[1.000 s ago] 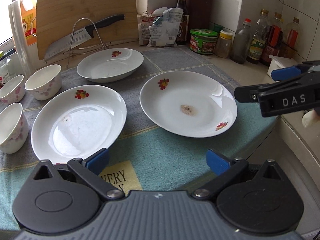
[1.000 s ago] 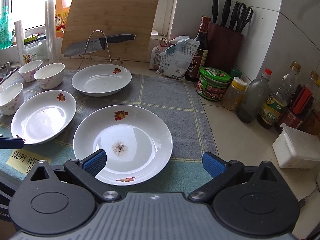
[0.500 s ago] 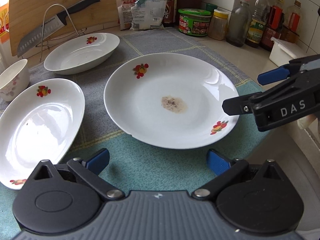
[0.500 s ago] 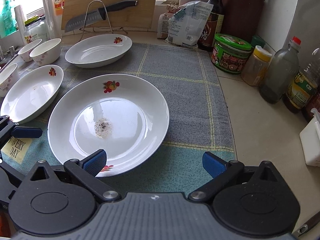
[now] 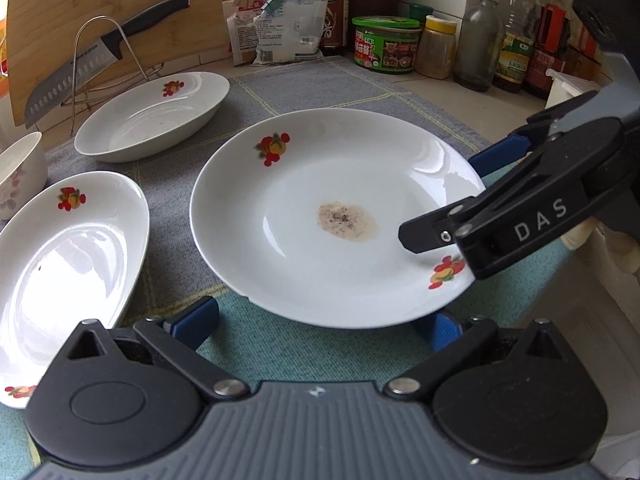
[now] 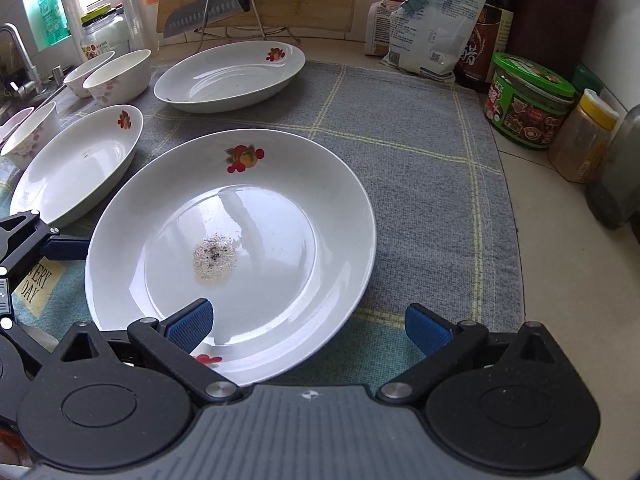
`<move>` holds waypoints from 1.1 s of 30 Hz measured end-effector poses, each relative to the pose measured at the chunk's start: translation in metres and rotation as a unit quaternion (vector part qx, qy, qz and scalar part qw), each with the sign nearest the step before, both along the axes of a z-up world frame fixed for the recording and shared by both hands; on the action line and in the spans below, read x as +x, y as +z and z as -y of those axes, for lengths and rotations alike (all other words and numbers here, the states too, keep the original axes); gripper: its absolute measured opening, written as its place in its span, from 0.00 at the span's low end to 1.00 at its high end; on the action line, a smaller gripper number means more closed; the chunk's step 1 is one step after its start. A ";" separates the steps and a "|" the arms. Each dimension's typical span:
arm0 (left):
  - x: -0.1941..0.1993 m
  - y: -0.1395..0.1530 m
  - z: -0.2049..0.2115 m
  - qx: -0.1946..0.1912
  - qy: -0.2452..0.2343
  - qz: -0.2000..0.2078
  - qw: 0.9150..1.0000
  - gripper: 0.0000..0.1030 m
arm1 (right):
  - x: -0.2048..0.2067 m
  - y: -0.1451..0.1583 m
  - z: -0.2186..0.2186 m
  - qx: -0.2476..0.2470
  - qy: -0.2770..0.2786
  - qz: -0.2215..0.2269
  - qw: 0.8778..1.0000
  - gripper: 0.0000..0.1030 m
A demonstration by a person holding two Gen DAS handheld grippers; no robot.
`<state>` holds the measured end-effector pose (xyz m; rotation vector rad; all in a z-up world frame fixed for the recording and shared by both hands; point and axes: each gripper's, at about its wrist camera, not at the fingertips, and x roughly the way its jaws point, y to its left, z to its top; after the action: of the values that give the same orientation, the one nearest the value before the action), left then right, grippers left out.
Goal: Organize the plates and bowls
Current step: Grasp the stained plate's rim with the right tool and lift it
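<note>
The soiled white plate (image 6: 256, 216) lies flat on the grey-and-teal checked cloth (image 6: 420, 184), a brownish speckled stain at its centre and a red fruit motif on its far rim; being round, it has no long axis to tell. Its near edge is hidden behind the right gripper (image 6: 308, 326), whose blue-padded fingers are spread wide, the left pad over the plate's near rim and the right pad over the cloth beside it; whether the pad touches the plate cannot be told. In the left wrist view the left gripper (image 5: 316, 324) is also spread wide, its right pad partly hidden under the plate's edge. Left of the stained plate sits a second plate (image 6: 80, 168), its near end cut off by the left gripper's arm. Behind lies a third plate (image 6: 228, 76). Three floral bowls (image 6: 120, 76) stand at the left edge, the nearest only partly in frame. A knife (image 6: 236, 0) rests on a wire rack against a wooden cutting board (image 5: 112, 12).
</note>
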<state>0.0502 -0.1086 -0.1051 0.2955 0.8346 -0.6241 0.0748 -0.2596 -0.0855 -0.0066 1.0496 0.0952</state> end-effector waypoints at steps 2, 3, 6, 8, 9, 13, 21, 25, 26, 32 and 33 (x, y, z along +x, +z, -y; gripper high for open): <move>0.001 0.001 0.001 0.001 -0.001 -0.002 1.000 1.00 | 0.005 -0.003 0.002 0.005 0.004 -0.008 1.000 1.00; 0.001 0.001 0.001 0.001 -0.001 -0.002 1.000 1.00 | 0.007 -0.005 0.002 0.005 0.006 -0.012 1.000 1.00; 0.000 0.000 0.001 -0.001 0.000 0.000 1.000 1.00 | 0.008 -0.005 0.002 0.002 0.013 -0.012 1.000 1.00; -0.001 0.000 0.000 -0.004 -0.002 0.003 1.000 1.00 | 0.010 -0.005 0.004 0.002 0.020 -0.019 1.000 1.00; -0.001 -0.001 0.000 -0.006 -0.003 0.006 1.000 1.00 | 0.011 -0.005 0.004 0.002 0.022 -0.023 0.999 1.00; -0.005 -0.002 -0.003 -0.013 -0.006 0.017 1.000 1.00 | 0.010 -0.005 0.004 0.001 0.027 -0.024 0.999 1.00; -0.008 -0.003 -0.006 -0.026 -0.014 0.035 0.999 1.00 | 0.006 -0.005 0.005 0.002 0.053 -0.009 0.999 1.00; -0.007 -0.004 -0.008 -0.031 -0.024 0.039 0.998 1.00 | 0.013 -0.005 0.008 0.009 0.082 -0.003 0.997 1.00; -0.006 -0.004 -0.008 -0.032 -0.027 0.040 0.998 1.00 | 0.015 -0.005 0.008 0.011 0.090 -0.002 0.996 1.00; -0.005 -0.004 -0.009 -0.034 -0.037 0.043 0.998 1.00 | 0.036 -0.004 0.013 0.050 0.142 -0.005 0.989 1.00; -0.004 -0.004 -0.009 -0.033 -0.038 0.042 0.998 1.00 | 0.039 -0.004 0.014 0.057 0.148 -0.006 0.987 1.00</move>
<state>0.0459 -0.0998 -0.1093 0.2922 0.7226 -0.7045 0.1140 -0.2735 -0.0899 -0.0598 1.0480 0.4252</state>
